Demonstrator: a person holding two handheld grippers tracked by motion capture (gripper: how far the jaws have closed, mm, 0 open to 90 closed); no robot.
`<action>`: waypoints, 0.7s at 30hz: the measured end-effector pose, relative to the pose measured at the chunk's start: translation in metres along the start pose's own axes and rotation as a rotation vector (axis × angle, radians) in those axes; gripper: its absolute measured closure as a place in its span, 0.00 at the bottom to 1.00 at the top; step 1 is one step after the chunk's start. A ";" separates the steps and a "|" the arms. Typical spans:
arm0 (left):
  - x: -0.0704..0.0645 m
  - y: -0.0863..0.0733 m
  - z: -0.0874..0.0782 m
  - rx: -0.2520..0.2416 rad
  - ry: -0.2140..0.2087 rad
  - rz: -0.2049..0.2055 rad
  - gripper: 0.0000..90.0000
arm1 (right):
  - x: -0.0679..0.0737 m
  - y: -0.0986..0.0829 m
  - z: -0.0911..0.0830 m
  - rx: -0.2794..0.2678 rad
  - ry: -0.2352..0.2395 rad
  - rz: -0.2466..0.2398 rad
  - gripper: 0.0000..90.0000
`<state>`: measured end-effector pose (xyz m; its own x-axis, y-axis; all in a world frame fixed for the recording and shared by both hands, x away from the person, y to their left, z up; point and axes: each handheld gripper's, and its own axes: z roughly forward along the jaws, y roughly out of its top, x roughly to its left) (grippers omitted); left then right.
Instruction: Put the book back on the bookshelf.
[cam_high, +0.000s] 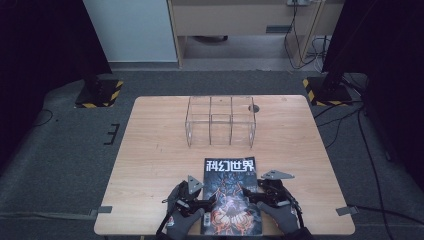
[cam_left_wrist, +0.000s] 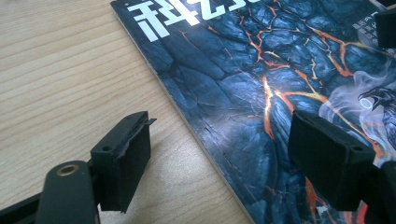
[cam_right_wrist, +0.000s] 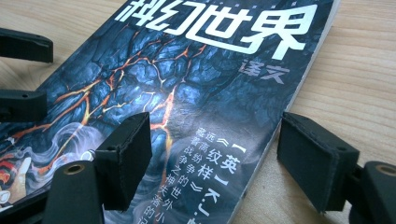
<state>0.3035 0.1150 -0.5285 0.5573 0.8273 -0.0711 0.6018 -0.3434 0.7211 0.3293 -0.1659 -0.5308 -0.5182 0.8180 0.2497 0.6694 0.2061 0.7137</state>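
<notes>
Both hand-held grippers—left (cam_high: 206, 203) and right (cam_high: 248, 194)—stood spread astride the magazine's (cam_high: 231, 192) side edges; closing evenly would lift it level.

Your magazine (cam_high: 231, 195) has a dark blue-black cover patterned like cracked rock, with glowing orange veins, white smoke and bold white title characters. It lies on your pale woodgrain table (cam_high: 150, 150). Your tongs' jaws are matte black.
</notes>
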 end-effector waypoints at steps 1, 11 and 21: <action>0.000 0.000 0.000 0.000 -0.001 -0.001 0.23 | 0.000 0.000 0.000 -0.003 0.001 -0.001 0.29; -0.003 0.000 0.002 0.005 -0.034 -0.012 0.23 | 0.001 -0.001 0.001 -0.015 -0.012 -0.005 0.29; -0.008 0.000 0.003 0.003 -0.045 -0.005 0.23 | -0.002 -0.001 0.000 -0.021 0.013 0.039 0.29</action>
<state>0.3013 0.1071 -0.5301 0.5794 0.8082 -0.1054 0.6064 -0.3411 0.7183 0.3297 -0.1672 -0.5320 -0.4987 0.8181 0.2865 0.6780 0.1622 0.7169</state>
